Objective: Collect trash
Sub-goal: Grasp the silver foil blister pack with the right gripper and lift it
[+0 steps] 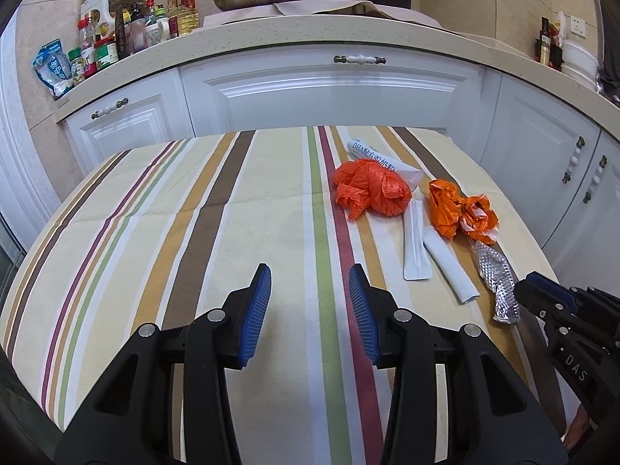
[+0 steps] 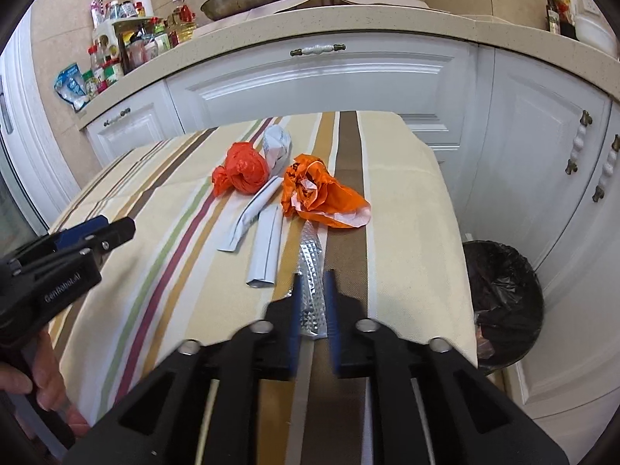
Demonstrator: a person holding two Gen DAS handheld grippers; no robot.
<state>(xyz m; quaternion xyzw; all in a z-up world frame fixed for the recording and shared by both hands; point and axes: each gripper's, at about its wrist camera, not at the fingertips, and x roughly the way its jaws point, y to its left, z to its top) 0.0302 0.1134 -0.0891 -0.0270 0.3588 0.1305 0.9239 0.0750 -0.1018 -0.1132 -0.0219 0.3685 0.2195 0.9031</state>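
Observation:
Trash lies on the striped tablecloth (image 1: 155, 232): a red-orange bag ball (image 1: 372, 190) (image 2: 242, 172), a crumpled orange bag (image 1: 457, 209) (image 2: 317, 190), two white paper sleeves (image 1: 414, 248) (image 2: 265, 252), a printed white wrapper (image 1: 368, 151) and a silver foil strip (image 1: 498, 275) (image 2: 310, 255). My right gripper (image 2: 313, 277) straddles the near end of the foil strip, which rests on the cloth; the blurred pads stand close beside it without clearly pressing. My left gripper (image 1: 309, 275) is open over bare cloth, left of the trash, with nothing between its fingers.
A bin lined with a black bag (image 2: 503, 302) stands on the floor right of the table. White cabinets and a counter (image 1: 310, 38) with bottles, a pan and a pot run behind. A hand (image 2: 46, 387) holds the left gripper's handle.

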